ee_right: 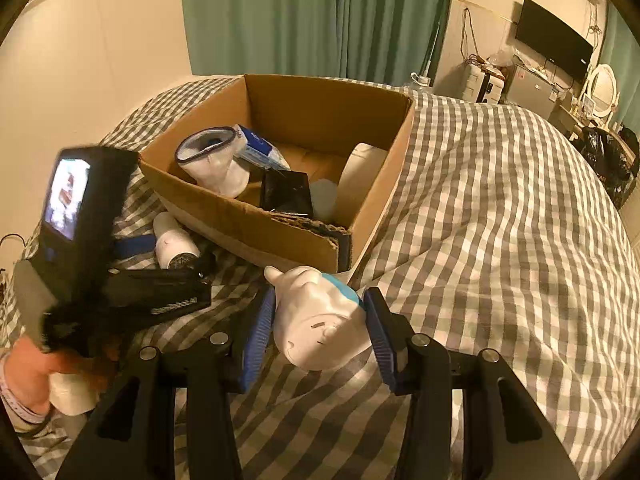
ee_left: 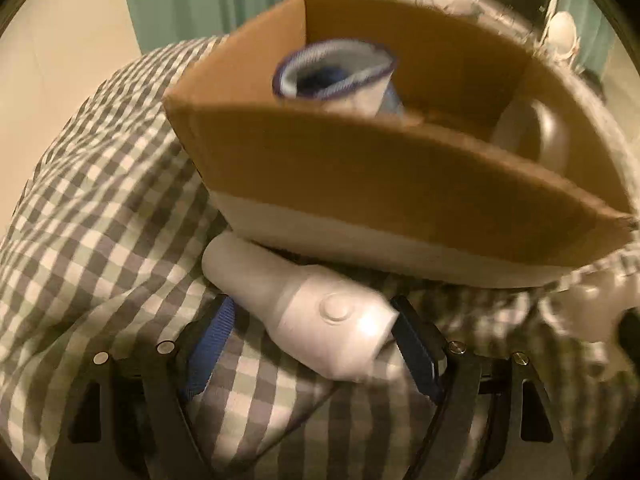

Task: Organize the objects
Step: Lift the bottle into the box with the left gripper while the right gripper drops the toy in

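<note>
An open cardboard box (ee_right: 280, 224) stands on the checked bed cover; it also shows in the left wrist view (ee_left: 360, 176). Inside lie a white boot-shaped object with a purple rim (ee_right: 212, 160), a blue-and-white carton (ee_right: 260, 150), a black flat object (ee_right: 286, 194) and a white roll (ee_right: 360, 176). My left gripper (ee_left: 312, 340) is open around a white hair dryer (ee_left: 320, 320) lying against the box's near wall; the dryer touches its right pad only. My right gripper (ee_right: 318, 320) is shut on a white toy figure with a blue patch (ee_right: 320, 316), just before the box's near corner.
The checked bed cover (ee_right: 500, 220) spreads wide to the right of the box. Green curtains (ee_right: 320, 16) hang behind. A TV (ee_right: 554, 46), a fridge and a mirror stand at the far right. The left hand-held gripper body (ee_right: 80, 216) is at the left of the right wrist view.
</note>
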Demonstrator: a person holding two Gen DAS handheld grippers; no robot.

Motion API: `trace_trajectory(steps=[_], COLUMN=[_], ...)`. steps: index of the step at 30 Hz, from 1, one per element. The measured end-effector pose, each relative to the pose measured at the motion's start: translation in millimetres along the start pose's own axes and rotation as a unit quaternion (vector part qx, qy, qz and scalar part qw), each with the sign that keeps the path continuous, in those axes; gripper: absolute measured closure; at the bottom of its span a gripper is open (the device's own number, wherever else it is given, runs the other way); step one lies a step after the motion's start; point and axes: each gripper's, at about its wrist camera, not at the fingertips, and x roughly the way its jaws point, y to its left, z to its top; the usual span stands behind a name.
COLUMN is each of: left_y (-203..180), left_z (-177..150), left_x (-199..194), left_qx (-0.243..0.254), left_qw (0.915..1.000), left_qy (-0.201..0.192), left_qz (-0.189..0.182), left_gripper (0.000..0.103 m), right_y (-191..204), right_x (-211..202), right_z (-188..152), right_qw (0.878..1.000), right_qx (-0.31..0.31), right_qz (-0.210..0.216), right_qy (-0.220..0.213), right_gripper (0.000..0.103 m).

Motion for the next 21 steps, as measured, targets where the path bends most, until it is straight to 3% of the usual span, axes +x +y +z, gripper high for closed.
trace_trajectory(steps=[4, 11, 21], left_y=[2, 16, 43], left_z=[-2, -11, -37], left_x=[-2, -27, -108], left_qx=[-0.005, -0.006, -0.015], left_qw=[0.9999, 0.9987, 0.9924], left_qy=[-0.009, -0.012, -0.063], left_qz=[-0.01, -0.05, -0.105], left_gripper=[0.025, 0.045, 0.046], right_y=[-2, 4, 24], right_x=[2, -13, -61], right_z=[-1, -2, 5], right_qw=[1.0, 1.0, 0.998], right_qx=[0.005, 0.003, -0.011], right_qz=[0.002, -0.003, -0.017], right_qy=[-0.001, -0.013, -0.056], right_gripper=[0.057, 0.057, 0.057])
